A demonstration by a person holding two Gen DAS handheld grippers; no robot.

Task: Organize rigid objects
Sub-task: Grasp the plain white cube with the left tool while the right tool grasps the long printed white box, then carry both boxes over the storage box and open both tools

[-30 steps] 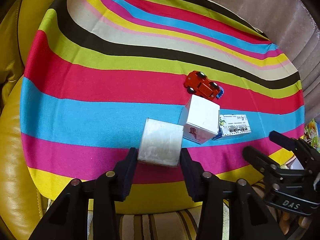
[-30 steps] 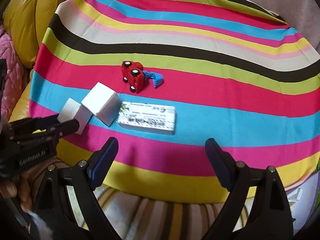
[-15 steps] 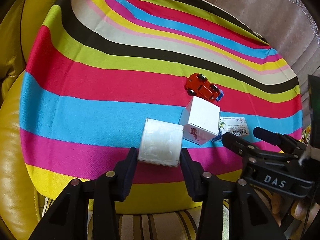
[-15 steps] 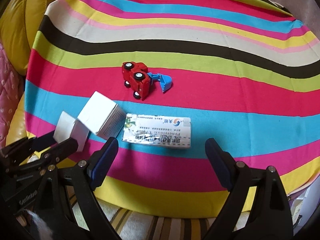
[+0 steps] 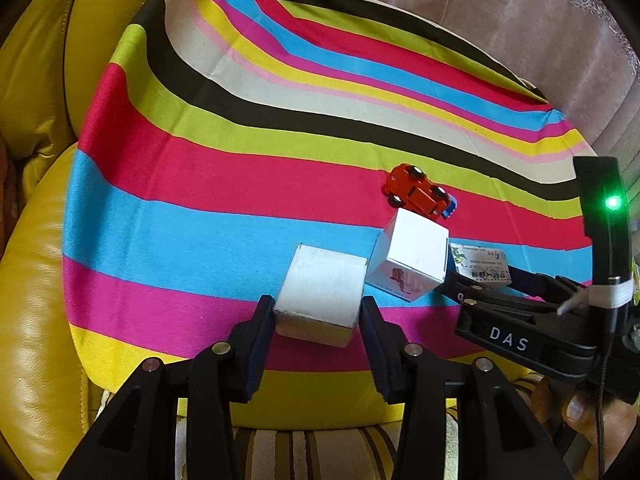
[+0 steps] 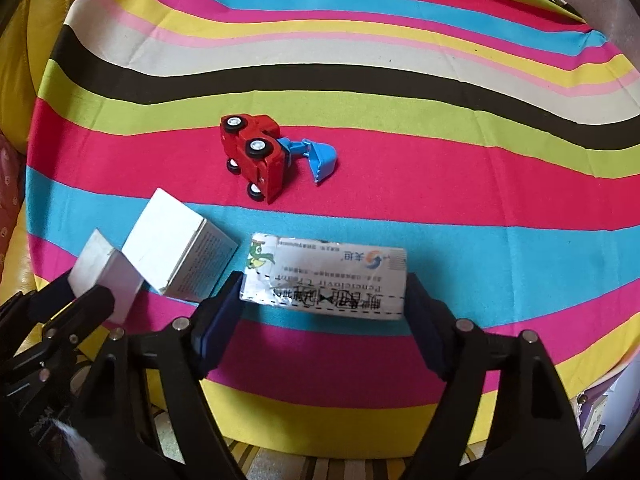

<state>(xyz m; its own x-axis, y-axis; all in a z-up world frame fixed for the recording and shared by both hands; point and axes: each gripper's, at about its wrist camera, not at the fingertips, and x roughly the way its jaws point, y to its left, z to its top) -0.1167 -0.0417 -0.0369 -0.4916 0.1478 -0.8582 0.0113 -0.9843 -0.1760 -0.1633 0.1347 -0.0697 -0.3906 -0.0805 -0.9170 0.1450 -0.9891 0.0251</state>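
**Boxes in both grips: closing squarely before any lift**

Boxes are what I am sorting here, and I have one between each pair of fingers. My left gripper (image 5: 318,316) is clamped on the plain white cardboard cube (image 5: 323,294), its pads pressed against the two side faces near the bottom edge. My right gripper (image 6: 323,308) straddles the long flat printed medicine carton (image 6: 325,276); the fingers sit at its two short ends, seemingly touching, but I cannot tell whether they are truly gripping or merely bracketing it.

All of this lies on the striped multicoloured cloth (image 5: 224,200) that covers a yellow leather seat (image 5: 36,320). A second white box with red print (image 5: 412,254) stands tilted on a corner between my two boxes, close against the cube and just beside the carton. A red toy digger with a blue scoop (image 6: 264,152) lies on its side a little farther off.

To do this well, I judge the right fingers should close evenly on the carton's ends, since thin card held lengthwise may bow or pivot. I would lift both boxes straight up, because the tilted middle box looks ready to topple if nudged. The cloth is soft, so dragging risks bunching it.
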